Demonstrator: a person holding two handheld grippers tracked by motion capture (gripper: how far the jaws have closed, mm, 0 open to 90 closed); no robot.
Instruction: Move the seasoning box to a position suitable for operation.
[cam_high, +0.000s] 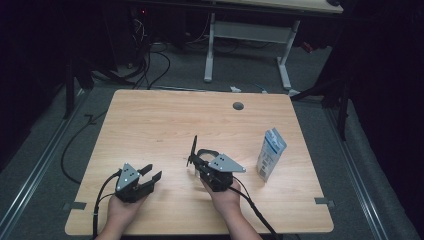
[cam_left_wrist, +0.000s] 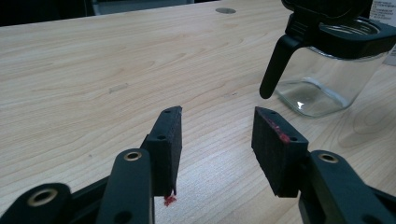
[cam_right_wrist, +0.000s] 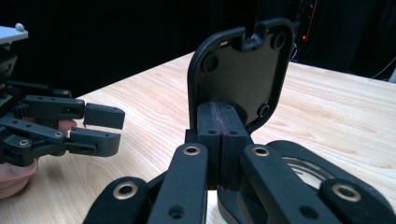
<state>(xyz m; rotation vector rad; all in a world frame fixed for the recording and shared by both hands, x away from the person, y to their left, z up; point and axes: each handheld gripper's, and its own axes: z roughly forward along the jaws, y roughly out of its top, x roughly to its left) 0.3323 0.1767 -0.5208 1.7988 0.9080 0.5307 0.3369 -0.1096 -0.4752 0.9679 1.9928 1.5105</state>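
Note:
A clear glass jar (cam_left_wrist: 322, 88) with a black collar and a black handle (cam_left_wrist: 275, 65) stands on the wooden table (cam_high: 165, 125), near the middle front. Its black flip lid (cam_high: 194, 149) is raised upright. In the right gripper view this lid (cam_right_wrist: 240, 70) shows its inner face just beyond my right gripper (cam_right_wrist: 222, 109), whose pads are pressed together at the lid's foot. I cannot tell whether a tab lies between them. My left gripper (cam_high: 152, 172) rests at the front left, open, with nothing but bare table between its jaws (cam_left_wrist: 217, 121). It is also in the right gripper view, as the left gripper (cam_right_wrist: 105, 126).
A blue and white carton (cam_high: 271, 152) stands upright to the right of the jar. A round grey grommet (cam_high: 238, 106) sits near the table's far edge. Beyond the table are a white desk frame (cam_high: 247, 45) and cables on the floor.

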